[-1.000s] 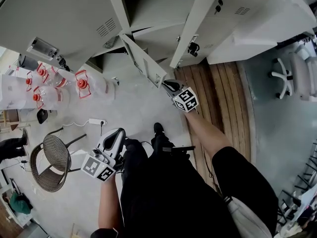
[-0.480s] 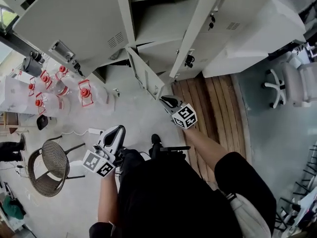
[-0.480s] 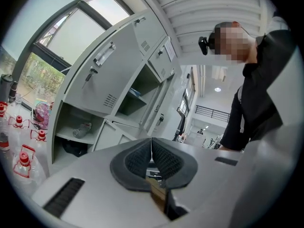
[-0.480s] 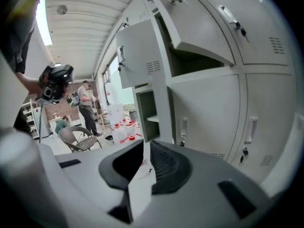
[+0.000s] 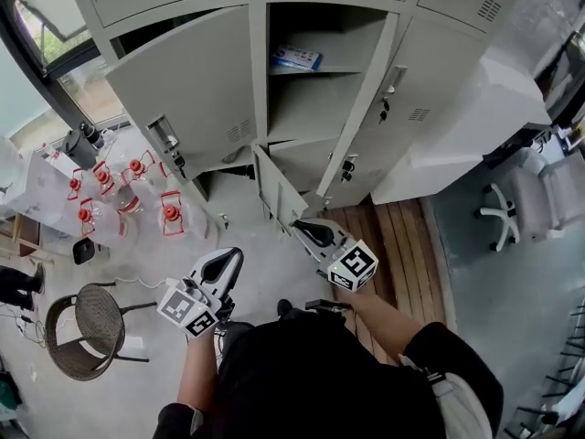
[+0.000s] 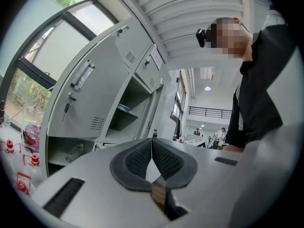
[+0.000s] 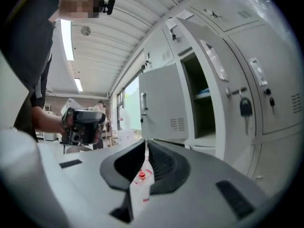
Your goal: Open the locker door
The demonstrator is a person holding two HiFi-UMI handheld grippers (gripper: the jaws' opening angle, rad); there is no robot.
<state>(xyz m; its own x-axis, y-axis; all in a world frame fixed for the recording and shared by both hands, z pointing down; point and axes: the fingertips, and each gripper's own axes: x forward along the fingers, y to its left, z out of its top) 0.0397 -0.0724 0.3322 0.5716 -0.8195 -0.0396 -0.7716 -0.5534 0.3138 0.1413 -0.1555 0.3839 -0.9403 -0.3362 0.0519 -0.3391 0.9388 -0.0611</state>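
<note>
The grey locker bank [image 5: 430,53] fills the top of the head view. Its big left door [image 5: 187,85] hangs wide open, and the middle compartment shows a shelf with a blue box [image 5: 294,58]. A narrow door [image 5: 364,108] with keys stands open, edge-on. A small lower door [image 5: 277,188] also swings out. My right gripper [image 5: 302,230] [image 7: 145,142] sits just below that lower door's free edge; its jaws have just been closing and hold nothing. My left gripper [image 5: 228,256] [image 6: 152,140] hangs apart to the left, shut and empty.
Several clear water jugs with red caps [image 5: 110,190] stand on the floor at left, beside a wicker chair [image 5: 87,323]. A wooden floor strip [image 5: 393,236], a white counter [image 5: 475,117] and an office chair [image 5: 507,208] lie to the right.
Both grippers have risen, the right one more. The head view has tilted up, so more of the lockers shows. The right gripper stays near the small lower door.
</note>
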